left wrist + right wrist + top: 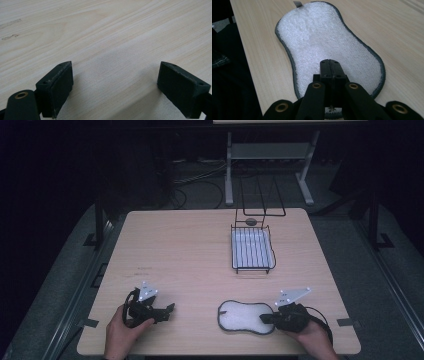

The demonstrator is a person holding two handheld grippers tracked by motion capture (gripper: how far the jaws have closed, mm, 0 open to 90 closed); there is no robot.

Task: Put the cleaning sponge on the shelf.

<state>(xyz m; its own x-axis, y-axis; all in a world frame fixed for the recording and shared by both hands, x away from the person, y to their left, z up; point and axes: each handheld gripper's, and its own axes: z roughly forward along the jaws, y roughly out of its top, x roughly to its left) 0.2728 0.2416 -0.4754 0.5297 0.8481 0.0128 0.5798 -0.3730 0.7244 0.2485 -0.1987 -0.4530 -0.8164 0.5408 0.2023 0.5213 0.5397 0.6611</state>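
- The left claw point(169, 310) rests low over bare bench point(185, 250) near the front left, its jaws spread wide with nothing between them.
- The right claw point(333, 65) has its jaws pressed together, lying over the near end of the pad point(329, 42).
- The white pad, edged in grey, lies flat at the front of the bench, right of centre.
- A wire rack point(252, 250) stands farther back, well apart from both claws.
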